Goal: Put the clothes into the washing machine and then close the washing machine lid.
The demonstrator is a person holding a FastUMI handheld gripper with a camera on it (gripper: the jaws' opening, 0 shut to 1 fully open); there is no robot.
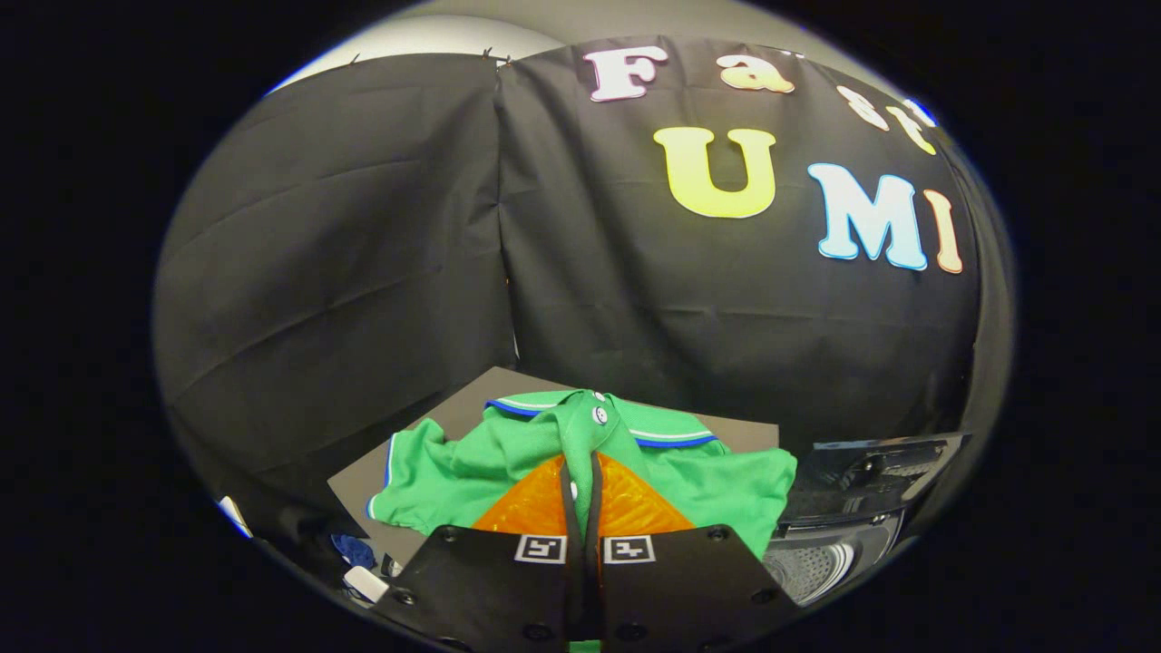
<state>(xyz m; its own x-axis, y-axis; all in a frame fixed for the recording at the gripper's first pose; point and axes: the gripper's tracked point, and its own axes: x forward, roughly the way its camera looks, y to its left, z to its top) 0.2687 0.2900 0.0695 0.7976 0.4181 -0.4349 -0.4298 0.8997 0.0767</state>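
Black cloth walls the booth behind a grey board (381,472). On it lies a green shirt (726,494) — soft knit, blue-and-white trimmed collar, rumpled sleeves. My claw (581,481) is closed on a pinched ridge of it, both fingers pressing. Right of my fingers, close by, the washing machine (821,562) stands open — ribbed drum, dark lid (871,472) raised.

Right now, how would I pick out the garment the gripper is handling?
Find the dark board at the foot of the black cloth wall, left of the open washing machine. The green shirt lies crumpled there, a fold pinched in the gripper. Its blue-and-white trimmed collar marks it out.
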